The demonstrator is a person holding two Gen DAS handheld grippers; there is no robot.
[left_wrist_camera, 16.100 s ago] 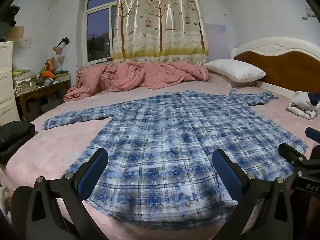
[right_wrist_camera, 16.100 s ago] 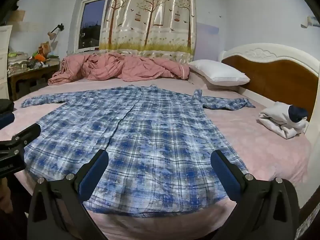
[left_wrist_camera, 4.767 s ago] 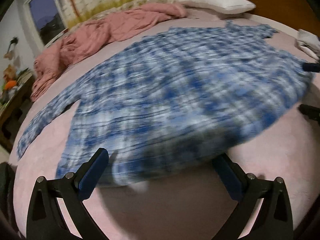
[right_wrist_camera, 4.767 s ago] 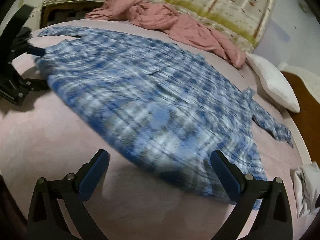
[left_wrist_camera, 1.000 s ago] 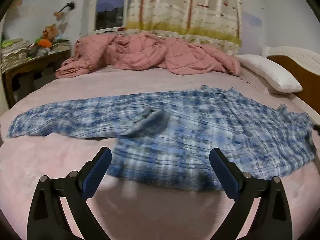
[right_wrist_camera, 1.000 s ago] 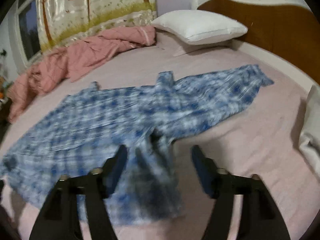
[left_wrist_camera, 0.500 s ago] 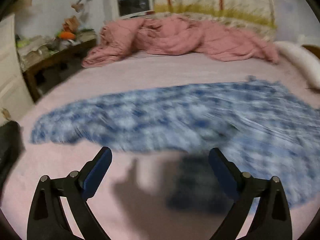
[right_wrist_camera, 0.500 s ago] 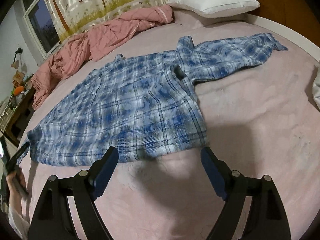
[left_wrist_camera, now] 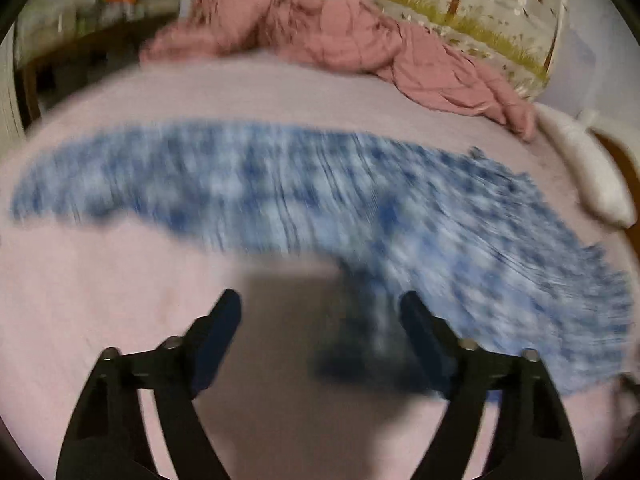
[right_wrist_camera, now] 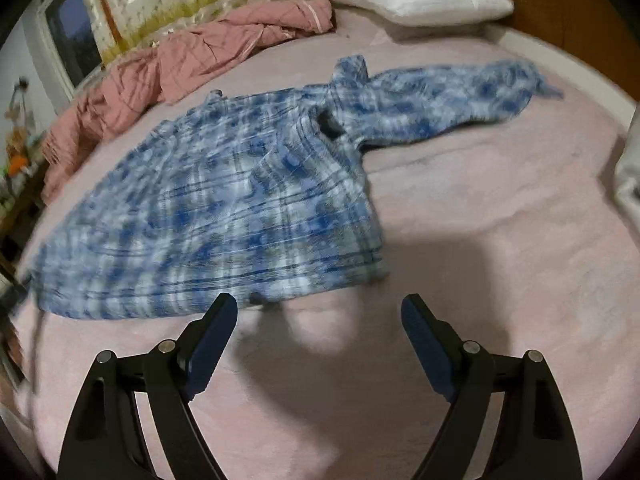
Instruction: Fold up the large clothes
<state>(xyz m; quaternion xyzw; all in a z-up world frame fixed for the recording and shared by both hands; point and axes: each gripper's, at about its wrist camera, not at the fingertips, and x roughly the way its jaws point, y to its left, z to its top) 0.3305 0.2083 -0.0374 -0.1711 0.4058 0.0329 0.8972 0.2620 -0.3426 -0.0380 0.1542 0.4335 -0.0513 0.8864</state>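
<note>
Shirt [right_wrist_camera: 224,200], blue plaid and large, is spread on the pink bed [right_wrist_camera: 500,240], ahead of both tongs, with its lower part already doubled up over the body. Its long axis is seen to run crosswise to both tongs, sleeve to sleeve. In the right wrist view the folded edge lies just beyond the right gripper [right_wrist_camera: 318,314], whose jaws are set wide and hold nothing; one sleeve [right_wrist_camera: 448,100] extends further ahead and to the right. In the left wrist view, which is blurred, the left gripper [left_wrist_camera: 320,312] is found with jaws that have just been closing but are apart and empty; the near corner of the shirt [left_wrist_camera: 360,216] lies close ahead of its right finger. Which gripper is nearer cannot be settled. The coming grasp is judged to turn on each gripper meeting the near edge squarely.
</note>
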